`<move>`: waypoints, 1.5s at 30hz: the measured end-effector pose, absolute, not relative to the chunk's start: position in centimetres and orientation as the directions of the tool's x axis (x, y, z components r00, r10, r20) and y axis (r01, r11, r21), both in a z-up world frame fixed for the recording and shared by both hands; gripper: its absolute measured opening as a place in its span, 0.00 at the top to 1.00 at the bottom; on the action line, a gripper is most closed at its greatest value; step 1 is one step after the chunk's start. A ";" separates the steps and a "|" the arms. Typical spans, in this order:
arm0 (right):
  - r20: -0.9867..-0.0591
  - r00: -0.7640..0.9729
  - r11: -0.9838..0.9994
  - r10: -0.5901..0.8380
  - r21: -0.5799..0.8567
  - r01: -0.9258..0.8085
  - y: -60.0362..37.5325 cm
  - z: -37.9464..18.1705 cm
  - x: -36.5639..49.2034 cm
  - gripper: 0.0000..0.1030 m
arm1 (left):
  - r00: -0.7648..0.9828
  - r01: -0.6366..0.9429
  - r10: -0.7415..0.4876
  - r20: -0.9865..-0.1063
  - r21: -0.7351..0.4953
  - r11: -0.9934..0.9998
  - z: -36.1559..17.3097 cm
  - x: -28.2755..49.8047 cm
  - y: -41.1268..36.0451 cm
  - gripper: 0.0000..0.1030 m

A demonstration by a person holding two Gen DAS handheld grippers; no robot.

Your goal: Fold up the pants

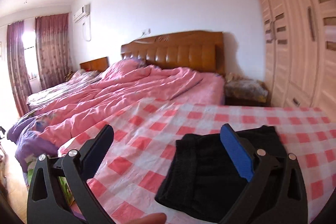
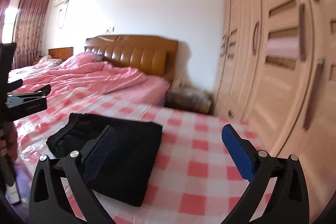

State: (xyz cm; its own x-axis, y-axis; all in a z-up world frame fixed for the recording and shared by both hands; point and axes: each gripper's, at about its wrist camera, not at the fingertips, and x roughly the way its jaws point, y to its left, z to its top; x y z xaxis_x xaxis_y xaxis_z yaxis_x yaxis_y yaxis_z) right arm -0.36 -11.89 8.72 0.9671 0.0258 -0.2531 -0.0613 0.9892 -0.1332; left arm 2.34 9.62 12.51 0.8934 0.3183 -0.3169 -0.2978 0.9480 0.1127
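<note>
Black pants (image 1: 208, 173) lie folded into a compact rectangle on the pink-and-white checked cloth (image 1: 147, 140). In the left wrist view my left gripper (image 1: 167, 134) hangs open above the cloth, and the pants sit under its right, blue-padded finger (image 1: 236, 152). In the right wrist view the same folded pants (image 2: 126, 152) lie at lower left, partly behind the left finger (image 2: 100, 152) of my right gripper (image 2: 168, 135). That gripper is open and holds nothing. The left gripper (image 2: 27, 100) shows at the left edge, raised above the cloth.
A bed with a rumpled pink quilt (image 1: 117, 93) and a brown headboard (image 1: 178, 51) lies beyond the cloth. A tall wardrobe (image 2: 273, 56) stands close on the right, with a cluttered nightstand (image 1: 245, 89) beside it. A fingertip (image 1: 147, 218) shows at the bottom.
</note>
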 end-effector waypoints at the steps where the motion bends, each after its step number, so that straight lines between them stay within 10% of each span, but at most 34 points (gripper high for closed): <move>1: -0.239 0.971 0.991 0.027 -0.120 -0.058 -11.9 8.7 -0.8 0.04 | 0.898 -0.297 0.316 -0.308 0.106 0.949 12.7 1.8 9.4 0.01; 7: -0.343 0.933 0.993 0.113 0.001 -0.120 -11.5 7.4 -1.6 0.04 | 0.926 -0.291 0.289 -0.244 0.026 0.956 12.4 -1.9 7.9 0.01; 20: -0.723 0.679 0.990 0.128 0.053 -0.130 -8.7 -1.0 1.8 0.04 | 0.724 -0.129 0.140 -0.675 0.067 0.989 3.6 -0.8 5.7 0.01; 45: -0.800 0.581 0.988 0.150 0.099 -0.120 -9.2 -3.9 3.0 0.04 | 0.666 -0.163 0.131 -0.735 0.028 0.986 1.2 -0.3 7.6 0.02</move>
State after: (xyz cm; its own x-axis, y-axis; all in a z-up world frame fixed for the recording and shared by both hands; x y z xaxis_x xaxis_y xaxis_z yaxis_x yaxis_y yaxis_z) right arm 3.00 -9.22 -3.90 0.5811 0.1504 -0.7998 -0.1197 0.9879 0.0988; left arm -0.34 7.64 1.17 0.6656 0.1307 -0.7348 -0.1632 0.9862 0.0276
